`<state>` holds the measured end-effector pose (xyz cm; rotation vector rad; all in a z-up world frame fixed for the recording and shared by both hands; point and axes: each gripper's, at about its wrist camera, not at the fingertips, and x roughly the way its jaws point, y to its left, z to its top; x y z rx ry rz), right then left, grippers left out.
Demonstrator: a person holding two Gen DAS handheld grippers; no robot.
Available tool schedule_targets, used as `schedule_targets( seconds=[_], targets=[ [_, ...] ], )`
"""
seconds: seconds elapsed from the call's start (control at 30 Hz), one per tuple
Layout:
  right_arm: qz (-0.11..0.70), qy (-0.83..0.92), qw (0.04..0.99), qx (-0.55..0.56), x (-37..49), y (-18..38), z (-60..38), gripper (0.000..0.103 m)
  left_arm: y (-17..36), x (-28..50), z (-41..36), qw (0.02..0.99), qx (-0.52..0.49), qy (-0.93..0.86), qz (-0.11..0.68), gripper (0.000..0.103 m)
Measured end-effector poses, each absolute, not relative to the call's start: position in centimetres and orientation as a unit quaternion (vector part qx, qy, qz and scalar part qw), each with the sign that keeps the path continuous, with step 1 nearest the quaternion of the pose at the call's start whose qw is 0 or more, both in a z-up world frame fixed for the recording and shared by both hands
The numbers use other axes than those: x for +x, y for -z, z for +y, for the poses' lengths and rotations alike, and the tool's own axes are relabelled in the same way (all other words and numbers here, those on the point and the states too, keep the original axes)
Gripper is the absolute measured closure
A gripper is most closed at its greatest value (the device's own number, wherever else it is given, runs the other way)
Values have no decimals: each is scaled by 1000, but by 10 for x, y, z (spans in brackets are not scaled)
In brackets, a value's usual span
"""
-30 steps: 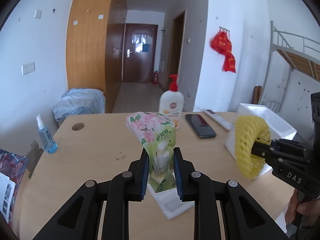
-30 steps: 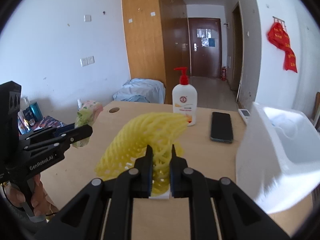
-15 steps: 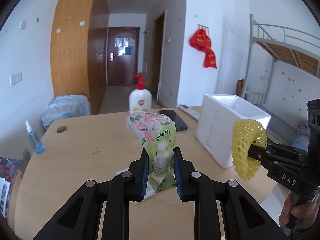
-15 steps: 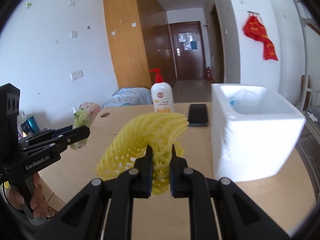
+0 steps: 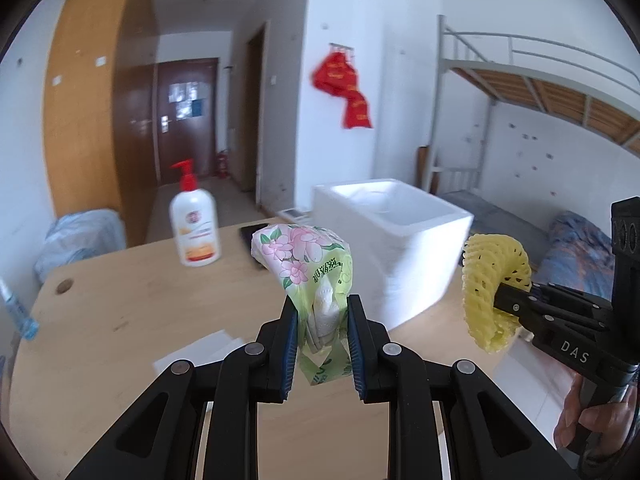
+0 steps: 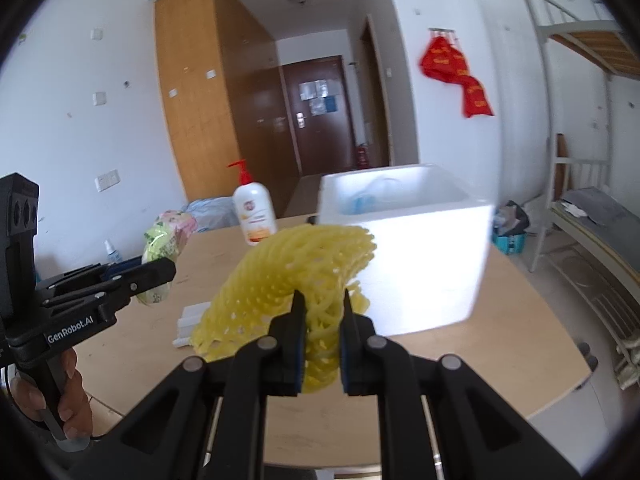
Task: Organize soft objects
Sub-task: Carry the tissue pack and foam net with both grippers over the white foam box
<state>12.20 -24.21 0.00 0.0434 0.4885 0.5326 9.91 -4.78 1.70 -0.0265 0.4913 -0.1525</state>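
My left gripper (image 5: 322,312) is shut on a floral green tissue pack (image 5: 310,268), held up above the wooden table (image 5: 120,308). My right gripper (image 6: 322,306) is shut on a yellow foam net (image 6: 296,276), also lifted over the table. In the left wrist view the right gripper (image 5: 500,300) with the yellow foam net (image 5: 486,284) shows at the right. The right wrist view shows the left gripper (image 6: 170,270) and the tissue pack (image 6: 166,236) at the left. A white foam box (image 6: 408,264) stands open-topped ahead of both, with something pale blue inside.
A pump bottle (image 5: 195,224) and a dark phone (image 5: 252,236) sit on the far side of the table. A small spray bottle (image 5: 16,312) stands at the left edge. White flat pieces (image 6: 192,318) lie on the table. A bunk bed (image 5: 540,92) stands to the right.
Both grippers have swung rightward with their loads, so the foam box has come from the right edge toward the middle of both views. Neither grip has altered.
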Motion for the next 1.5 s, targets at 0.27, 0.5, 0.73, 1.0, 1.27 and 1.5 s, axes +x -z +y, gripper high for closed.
schedule_targets(
  seconds=[0.27, 0.5, 0.73, 1.0, 1.27, 1.5],
  targets=[
    [231, -217, 947, 39, 114, 1, -278, 87, -17, 117, -88, 959, 2, 129, 251, 79],
    [226, -203, 951, 48, 117, -1, -288, 87, -22, 125, -104, 958, 8, 146, 245, 79],
    [228, -196, 952, 54, 117, 4, -293, 87, -24, 129, -107, 958, 12, 152, 243, 79],
    [225, -203, 951, 56, 120, 3, -294, 87, -27, 132, -107, 961, 18, 142, 238, 79],
    [214, -207, 953, 53, 129, -5, -298, 87, -38, 141, -115, 962, 28, 143, 232, 79],
    [196, -211, 957, 44, 142, -24, -295, 87, -53, 156, -121, 962, 35, 148, 228, 79]
  ],
)
